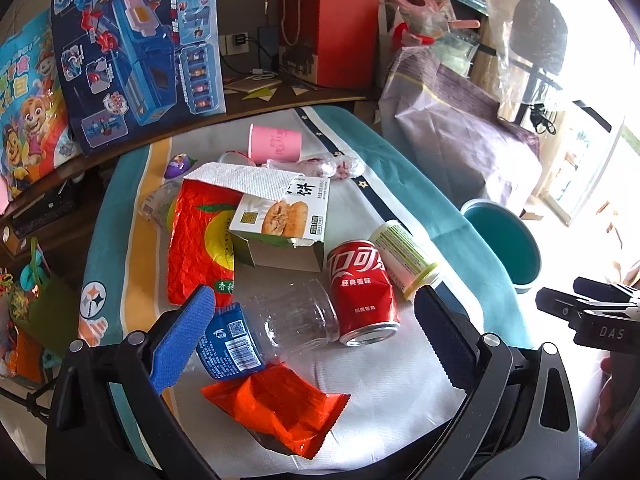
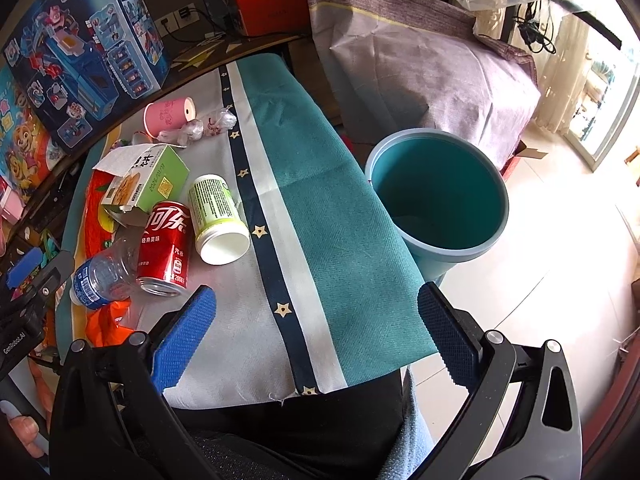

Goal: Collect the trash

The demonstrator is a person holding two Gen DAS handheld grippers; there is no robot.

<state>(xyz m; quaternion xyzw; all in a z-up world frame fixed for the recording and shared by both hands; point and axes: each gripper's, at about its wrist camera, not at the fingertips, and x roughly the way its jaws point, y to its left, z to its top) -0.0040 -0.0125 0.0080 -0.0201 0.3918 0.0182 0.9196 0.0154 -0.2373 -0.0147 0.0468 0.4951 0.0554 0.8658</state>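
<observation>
Cluttered tablecloth point(image 2: 344, 208): cola can point(image 1: 362, 290) beside bottle point(image 1: 272, 330); bin point(image 2: 440, 196) clear.

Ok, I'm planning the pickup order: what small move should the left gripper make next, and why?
Probably lower the left gripper onto the bottle: it is open, the bottle lies nearest between its fingers, and the bin looks empty.
</observation>
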